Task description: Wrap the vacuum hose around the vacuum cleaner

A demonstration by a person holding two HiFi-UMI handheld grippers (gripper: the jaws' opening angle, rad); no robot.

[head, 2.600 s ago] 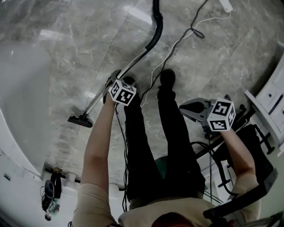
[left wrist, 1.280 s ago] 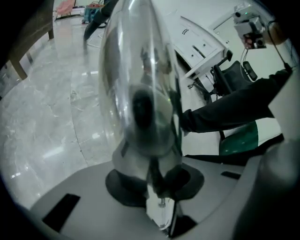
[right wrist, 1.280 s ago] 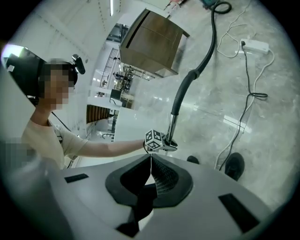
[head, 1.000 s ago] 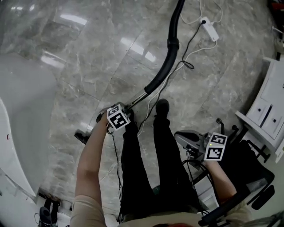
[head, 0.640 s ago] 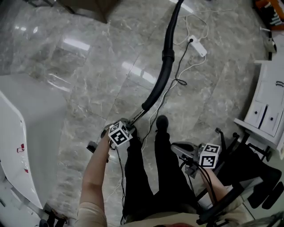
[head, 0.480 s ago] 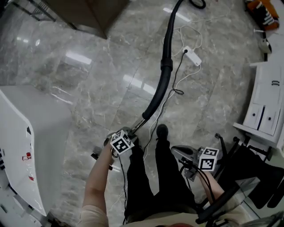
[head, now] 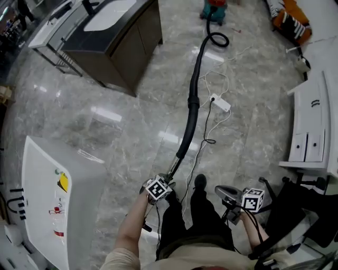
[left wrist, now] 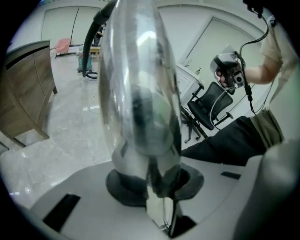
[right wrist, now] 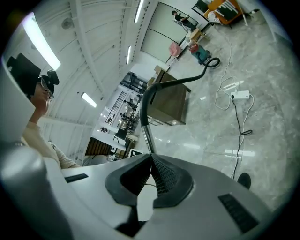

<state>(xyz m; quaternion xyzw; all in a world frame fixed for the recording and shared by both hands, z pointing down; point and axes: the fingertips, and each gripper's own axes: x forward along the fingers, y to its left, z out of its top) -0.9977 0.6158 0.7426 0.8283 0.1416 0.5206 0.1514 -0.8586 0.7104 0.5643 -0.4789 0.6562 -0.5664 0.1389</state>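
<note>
The teal and red vacuum cleaner [head: 214, 8] stands far across the floor. Its black hose [head: 193, 100] runs toward me and joins a shiny metal wand [head: 171, 173]. My left gripper [head: 158, 189] is shut on that wand, and in the left gripper view the tube [left wrist: 138, 93] fills the space between the jaws [left wrist: 150, 180]. The wand's lower end is hidden behind my left arm. My right gripper [head: 227, 194] is off to the right by my leg, apart from the hose. Its jaws [right wrist: 151, 159] are shut with nothing between them.
A dark wooden cabinet [head: 113, 42] stands left of the hose, and a white machine [head: 58, 200] is at the near left. A power strip [head: 221, 103] with cords lies beside the hose. White drawers [head: 311, 132] and a black office chair [head: 303, 211] are on the right.
Both grippers have risen, the left one carrying the wand up. The floor nozzle has left the floor. The head view has tilted up, now showing the vacuum cleaner and the cabinet.
</note>
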